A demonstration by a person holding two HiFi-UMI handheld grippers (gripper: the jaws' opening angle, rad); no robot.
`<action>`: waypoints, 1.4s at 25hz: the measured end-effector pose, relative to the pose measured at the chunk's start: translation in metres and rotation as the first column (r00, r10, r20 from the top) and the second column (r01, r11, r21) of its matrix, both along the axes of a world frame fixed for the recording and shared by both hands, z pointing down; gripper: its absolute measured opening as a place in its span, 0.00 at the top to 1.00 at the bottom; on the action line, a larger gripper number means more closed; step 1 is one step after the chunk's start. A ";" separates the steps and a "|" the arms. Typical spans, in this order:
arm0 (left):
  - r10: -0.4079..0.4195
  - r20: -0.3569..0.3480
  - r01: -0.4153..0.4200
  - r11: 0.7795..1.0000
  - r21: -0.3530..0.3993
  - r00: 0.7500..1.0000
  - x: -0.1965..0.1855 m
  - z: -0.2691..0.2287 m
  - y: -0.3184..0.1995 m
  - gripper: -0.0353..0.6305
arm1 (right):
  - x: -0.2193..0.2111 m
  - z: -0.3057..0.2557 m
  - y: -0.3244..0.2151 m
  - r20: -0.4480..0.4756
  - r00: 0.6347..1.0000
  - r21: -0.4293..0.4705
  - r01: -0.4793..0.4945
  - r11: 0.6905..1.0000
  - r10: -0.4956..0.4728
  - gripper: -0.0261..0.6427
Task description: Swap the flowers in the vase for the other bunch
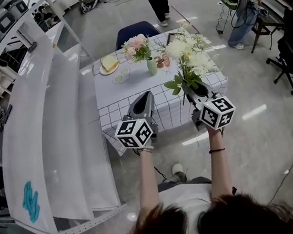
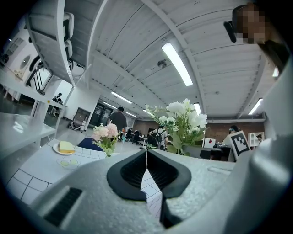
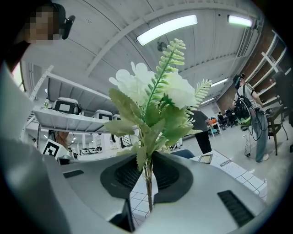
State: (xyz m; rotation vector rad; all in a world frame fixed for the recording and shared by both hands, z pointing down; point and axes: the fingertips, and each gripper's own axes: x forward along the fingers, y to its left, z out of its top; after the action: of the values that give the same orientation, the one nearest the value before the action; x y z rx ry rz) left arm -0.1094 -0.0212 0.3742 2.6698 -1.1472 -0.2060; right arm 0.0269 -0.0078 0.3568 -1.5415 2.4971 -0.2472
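Right claw (image 3: pixel 147 171) clamped on white bunch (image 3: pixel 151 96) stems; left claw (image 2: pixel 146 160) shut, empty. I'd open left, lift pink flowers (image 1: pixel 136 47) straight out of vase (image 1: pixel 152 67).

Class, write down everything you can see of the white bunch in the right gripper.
The white bunch has full white blooms, fern fronds and broad serrated green leaves, likely artificial. Its thin stems gather into one bundle, clamped between the pads of the right gripper, with the ends poking past them. It stands upright, and nothing else seems to touch it.
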 end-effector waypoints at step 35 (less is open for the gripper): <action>-0.058 0.007 0.059 0.997 -0.055 0.998 -0.038 0.022 -0.082 0.93 | 0.000 0.016 -0.086 0.070 0.997 -0.032 -0.029 0.999 0.031 0.86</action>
State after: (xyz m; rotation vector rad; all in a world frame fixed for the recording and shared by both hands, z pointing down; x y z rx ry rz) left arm -0.1471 -0.1034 0.3958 2.5928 -1.2159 -0.1742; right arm 0.0270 -0.0943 0.3726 -1.5529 2.4251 -0.3316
